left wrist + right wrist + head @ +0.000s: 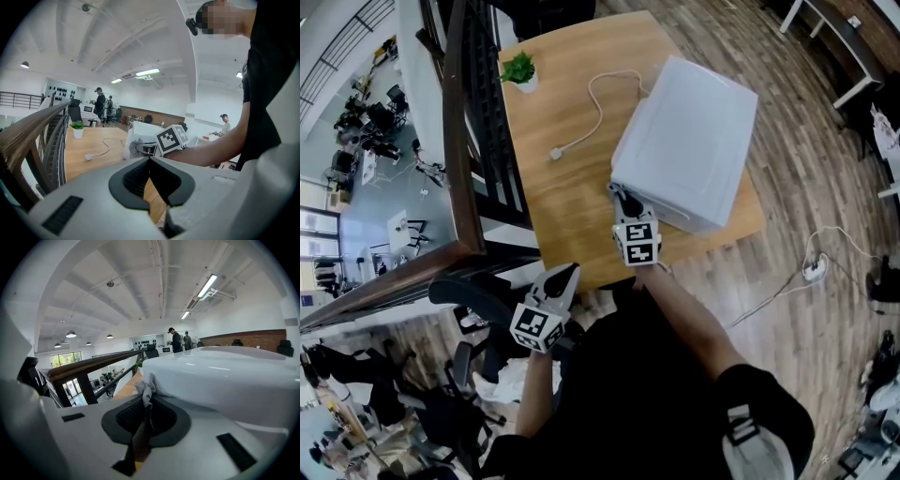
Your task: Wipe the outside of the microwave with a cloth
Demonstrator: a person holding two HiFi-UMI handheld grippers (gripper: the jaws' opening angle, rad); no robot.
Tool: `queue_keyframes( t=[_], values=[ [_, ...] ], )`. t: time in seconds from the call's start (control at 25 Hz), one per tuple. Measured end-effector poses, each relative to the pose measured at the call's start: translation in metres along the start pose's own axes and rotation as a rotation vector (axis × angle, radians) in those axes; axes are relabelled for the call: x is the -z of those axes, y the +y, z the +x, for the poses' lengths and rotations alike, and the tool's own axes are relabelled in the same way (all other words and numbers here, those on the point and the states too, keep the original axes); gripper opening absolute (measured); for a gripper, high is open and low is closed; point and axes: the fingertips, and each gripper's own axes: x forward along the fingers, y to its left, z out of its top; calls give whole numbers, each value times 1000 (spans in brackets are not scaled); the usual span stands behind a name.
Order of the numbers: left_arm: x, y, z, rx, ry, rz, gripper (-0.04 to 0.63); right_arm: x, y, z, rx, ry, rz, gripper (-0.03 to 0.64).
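White microwave (684,141) sits on the wooden table (572,197), at the table's 3 o'clock end, roughly 1 o'clock from frame centre in the head view. Right gripper (621,195) is at the microwave's 7 o'clock corner, jaws tight together and pinching a small grey cloth (149,386). In the right gripper view the cloth bunches out past the jaw tips and touches the microwave's (225,380) rounded white edge, which fills the 3 o'clock side of that view. Cloth too small to make out in the head view. Left gripper (565,277) is off the table at its 6 o'clock edge, well apart from the microwave; jaws pressed together with nothing between them, confirmed in the left gripper view (150,161), where they point toward the table. That view also shows the right gripper's marker cube (171,138) at 12 o'clock from the jaws, up against the microwave (140,131). White power cable (598,103) snakes over the tabletop from the microwave's 10 o'clock side, with its plug (555,153) lying loose on the wood. Small potted plant (520,70) stands at the table's 11 o'clock corner. Dark wooden railing (464,141) runs along the table's 9 o'clock side.
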Motion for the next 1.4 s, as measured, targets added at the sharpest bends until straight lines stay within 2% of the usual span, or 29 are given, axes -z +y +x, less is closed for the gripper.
queue_keyframes(
  t=[0.16, 0.32, 0.8, 1.4],
  values=[
    [1, 0, -3, 1, -7, 6, 0, 6, 4, 3, -4, 25, 5, 23],
    [2, 1, -5, -4, 0, -3, 0, 23, -3, 11, 12, 57, 59, 23],
    [10, 1, -11, -9, 6, -12, 0, 46, -8, 20, 9, 86, 126, 25],
    [4, -4, -3, 18, -4, 0, 0, 44, -19, 5, 15, 77, 98, 23]
  ],
)
